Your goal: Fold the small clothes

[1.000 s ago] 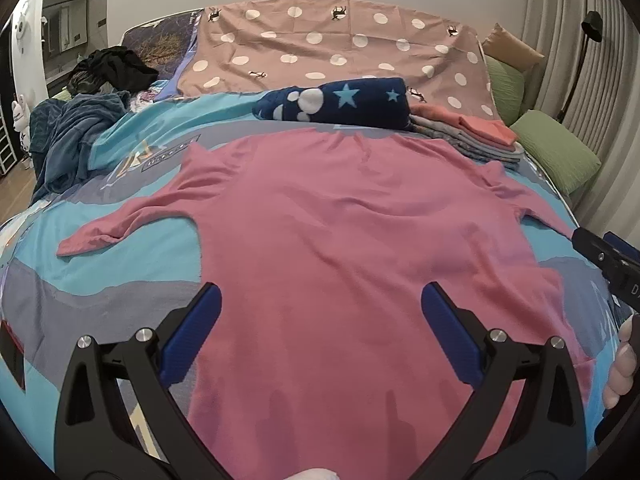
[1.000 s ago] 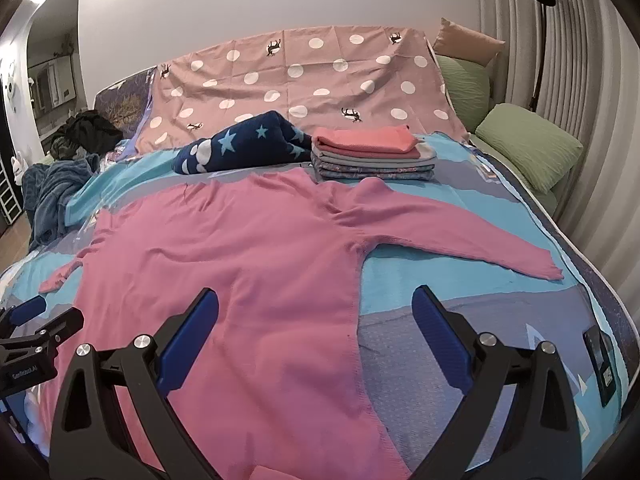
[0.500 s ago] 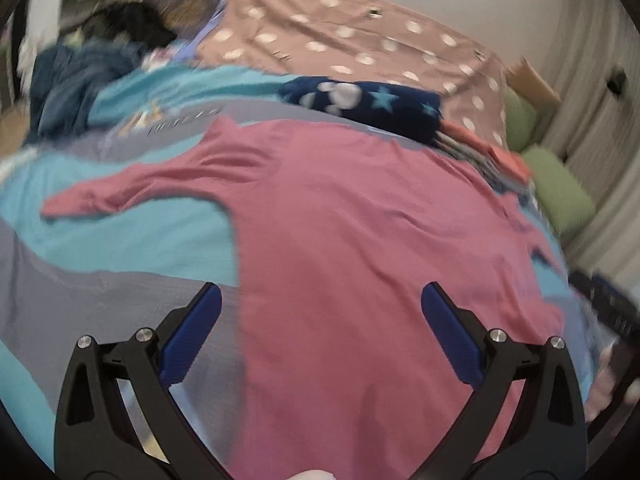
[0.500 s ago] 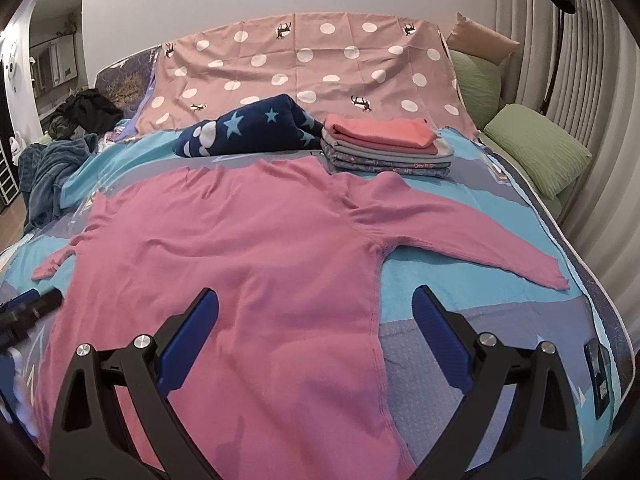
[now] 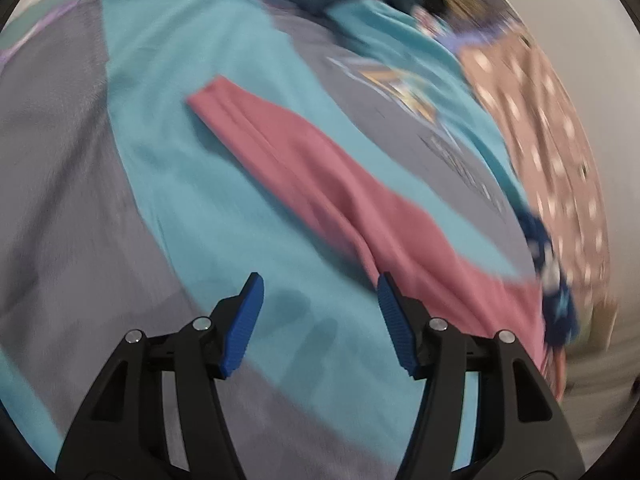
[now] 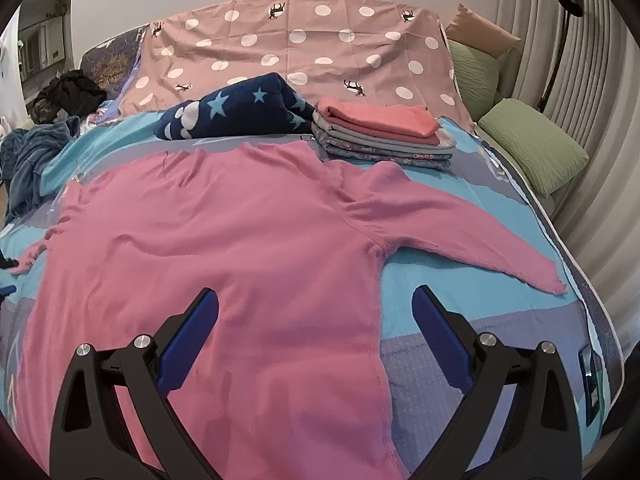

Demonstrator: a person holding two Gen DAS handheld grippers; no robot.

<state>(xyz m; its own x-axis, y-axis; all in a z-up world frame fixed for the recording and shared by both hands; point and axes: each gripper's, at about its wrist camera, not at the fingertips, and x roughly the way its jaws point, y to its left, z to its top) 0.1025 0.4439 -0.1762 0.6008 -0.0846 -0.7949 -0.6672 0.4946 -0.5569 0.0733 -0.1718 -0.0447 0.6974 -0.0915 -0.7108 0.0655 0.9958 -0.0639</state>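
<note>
- Moved: left gripper [image 5: 318, 322] has swung from over the shirt body to beside its left sleeve [image 5: 304, 168]; jaws closing, nothing between them
- Pink long-sleeved shirt [image 6: 240, 248]: flat on the bed cover [image 6: 460, 300], sleeves out
- Right gripper [image 6: 316, 336]: wide open, empty, over the shirt's edge
- Folded clothes stack [image 6: 380, 132]: just beyond the shirt

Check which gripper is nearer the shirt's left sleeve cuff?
Left. The left gripper, jaws closing on nothing, hangs just short of that sleeve; the right gripper hovers over the pink shirt body, far across.
</note>
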